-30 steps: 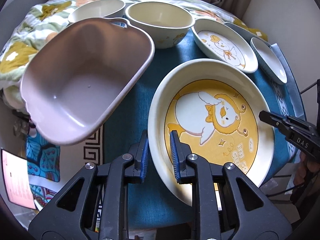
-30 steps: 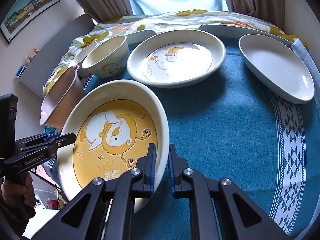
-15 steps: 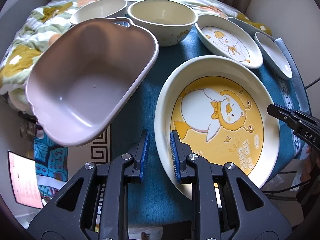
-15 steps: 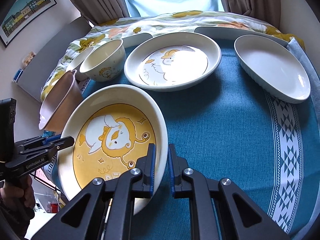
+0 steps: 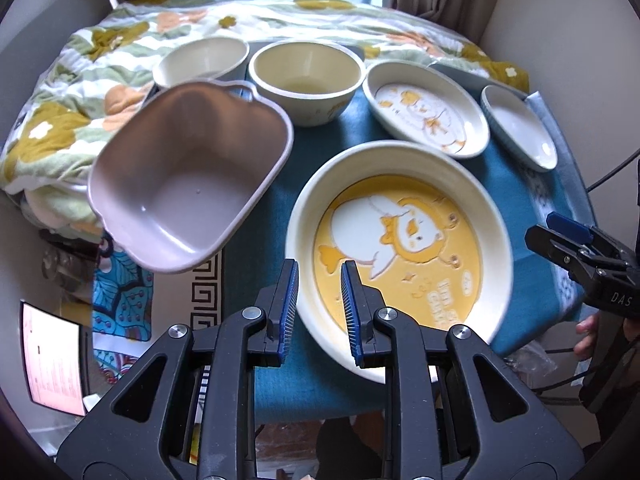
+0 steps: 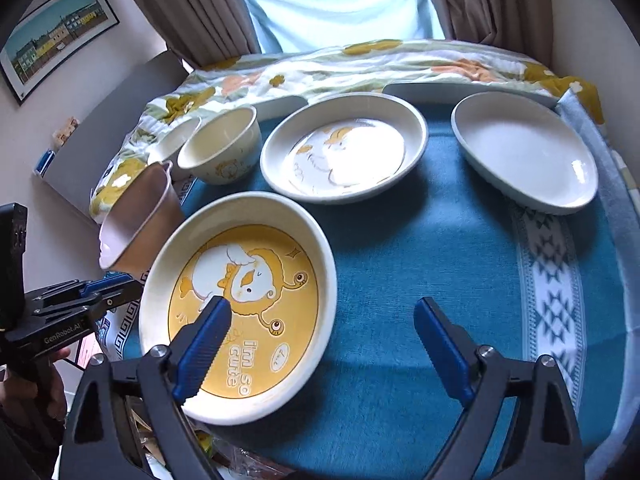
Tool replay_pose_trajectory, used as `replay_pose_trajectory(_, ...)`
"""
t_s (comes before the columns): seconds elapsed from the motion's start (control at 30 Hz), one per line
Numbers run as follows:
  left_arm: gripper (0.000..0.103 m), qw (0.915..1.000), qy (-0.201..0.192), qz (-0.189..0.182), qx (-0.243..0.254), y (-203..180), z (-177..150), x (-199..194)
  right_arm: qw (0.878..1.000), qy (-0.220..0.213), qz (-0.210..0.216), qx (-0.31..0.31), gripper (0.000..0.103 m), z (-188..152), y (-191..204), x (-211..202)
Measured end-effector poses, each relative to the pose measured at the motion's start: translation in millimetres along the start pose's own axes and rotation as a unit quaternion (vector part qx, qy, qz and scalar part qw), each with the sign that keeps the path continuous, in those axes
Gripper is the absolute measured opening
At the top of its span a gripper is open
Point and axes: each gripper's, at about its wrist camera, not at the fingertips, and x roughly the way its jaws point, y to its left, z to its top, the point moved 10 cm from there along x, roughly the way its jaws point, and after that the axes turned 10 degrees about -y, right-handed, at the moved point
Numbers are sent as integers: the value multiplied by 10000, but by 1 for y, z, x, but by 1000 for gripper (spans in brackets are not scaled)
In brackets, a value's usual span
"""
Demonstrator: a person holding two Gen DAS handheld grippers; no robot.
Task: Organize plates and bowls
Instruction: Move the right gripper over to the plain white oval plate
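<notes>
**Occluded and indistinct regions**

Near rim of the yellow plate (image 5: 400,240) hidden behind the left gripper (image 5: 319,300); its lettering blurred. Small bowl (image 6: 176,142) mostly concealed by the cream bowl (image 6: 220,148). Wall picture (image 6: 56,36) cropped at frame edge

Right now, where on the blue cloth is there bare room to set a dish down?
Bare cloth lies between the yellow plate, duck plate and white oval dish. The far left is crowded: two bowls and the mauve tub.
</notes>
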Motion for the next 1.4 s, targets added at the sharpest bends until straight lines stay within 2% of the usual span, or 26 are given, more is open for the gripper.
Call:
replay_pose_trajectory(0.1, 19, 9998, -120, -120, 48, -10, 10, -14, 9998, -191, -46, 25, 95, 9, -3, -20)
replay_pose_trajectory(0.17, 20, 9994, -234, -226, 91, -20, 18, -23, 9994, -329, -97, 13, 102, 16, -4, -32)
replay_pose_trajectory(0.27, 24, 9981, -354, -442, 231, -40, 34, -34, 9980, -603, -210, 19, 102, 29, -8, -52)
replay_pose_trajectory(0.33, 54, 9963, -499, -611, 355, -55, 46, -41, 9964, -786, -309, 59, 102, 37, -14, -66)
replay_pose_trajectory(0.37, 94, 9952, -557, -695, 405, -61, 50, -43, 9956, -865, -351, 80, 102, 40, -16, -71)
replay_pose_trajectory(0.4, 103, 9935, -674, -801, 456, -69, 57, -47, 9947, -941, -399, 99, 102, 42, -18, -76)
replay_pose_trajectory(0.43, 103, 9908, -854, -924, 501, -78, 66, -53, 9932, -1047, -489, 115, 102, 44, -22, -84)
replay_pose_trajectory(0.47, 103, 9897, -876, -987, 553, -84, 71, -54, 9921, -1110, -561, 125, 102, 45, -25, -89)
replay_pose_trajectory(0.67, 103, 9822, -839, -1229, 1147, -134, 93, -48, 9854, -1294, -1030, 400, 102, 51, -50, -118)
replay_pose_trajectory(0.83, 103, 9729, -849, -1639, 1394, -182, 128, -40, 9806, -1191, -1438, 587, 102, 63, -75, -135)
replay_pose_trajectory(0.97, 103, 9674, -988, -1738, 1556, -212, 156, -34, 9773, -1238, -1529, 790, 102, 77, -98, -143)
replay_pose_trajectory(1.2, 103, 9648, -924, -1865, 1608, -247, 189, -7, 9707, -1187, -1779, 1095, 102, 97, -143, -131)
replay_pose_trajectory(1.4, 103, 9683, -470, -1852, 1609, -273, 209, 56, 9720, -938, -1475, 1567, 102, 108, -183, -90)
